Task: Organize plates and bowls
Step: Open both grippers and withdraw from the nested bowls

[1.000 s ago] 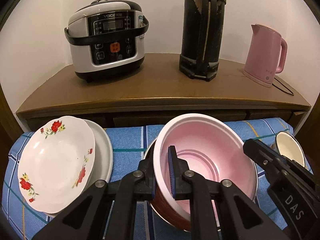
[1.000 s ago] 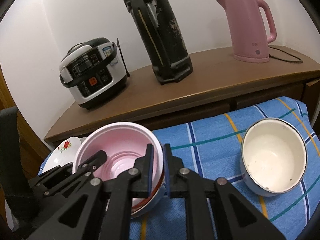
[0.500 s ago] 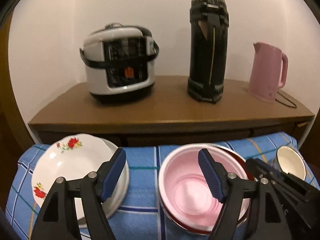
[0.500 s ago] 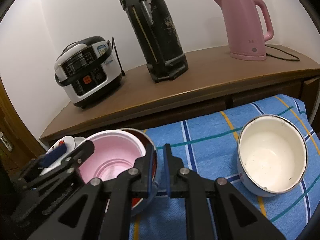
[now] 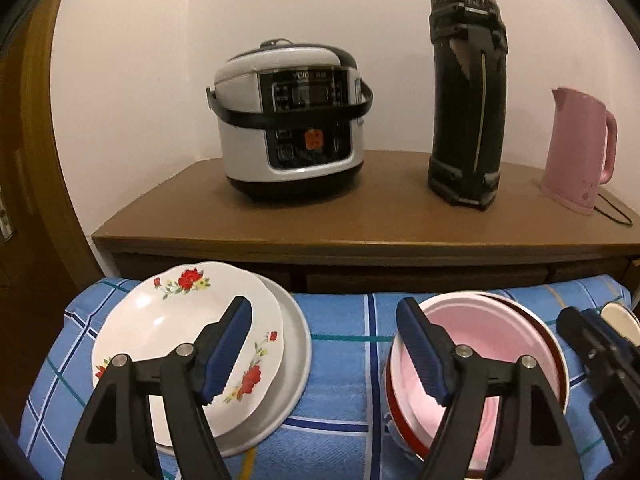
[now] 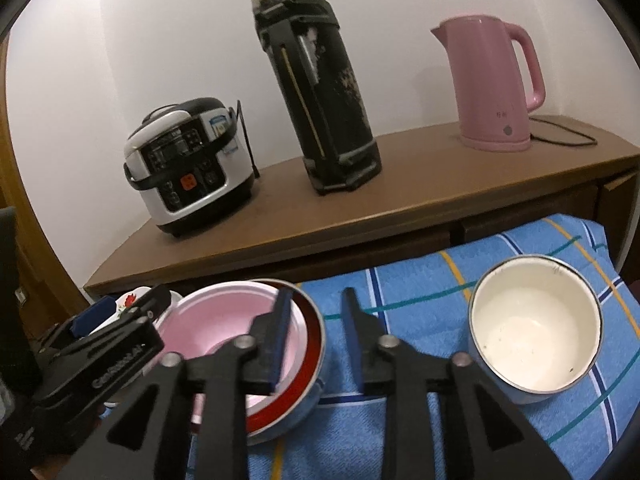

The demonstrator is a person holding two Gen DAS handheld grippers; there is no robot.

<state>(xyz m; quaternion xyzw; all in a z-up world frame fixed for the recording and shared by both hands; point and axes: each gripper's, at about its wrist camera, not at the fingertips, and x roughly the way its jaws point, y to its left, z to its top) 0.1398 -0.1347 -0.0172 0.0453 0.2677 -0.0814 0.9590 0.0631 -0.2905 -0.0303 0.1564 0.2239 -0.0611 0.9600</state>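
A pink bowl (image 5: 488,332) sits nested inside a red-lined bowl (image 5: 554,354) on the blue checked cloth (image 5: 344,320). A flowered white plate (image 5: 176,320) lies on a grey plate (image 5: 296,344) at the left. My left gripper (image 5: 326,334) is open and empty, above the gap between the plates and the bowls. In the right wrist view the pink bowl (image 6: 228,320) is at the left and a cream enamel bowl (image 6: 534,328) stands at the right. My right gripper (image 6: 316,320) is open and empty, over the rim of the red-lined bowl (image 6: 316,330).
A brown wooden counter (image 5: 360,220) runs behind the cloth. On it stand a white rice cooker (image 5: 288,128), a tall black thermos (image 5: 466,96) and a pink kettle (image 5: 578,152) with its cord. White wall behind.
My left gripper let go of the pink bowl, opened wide and pulled back and up. My right gripper opened from shut. The pink bowl now rests in the red-lined bowl.
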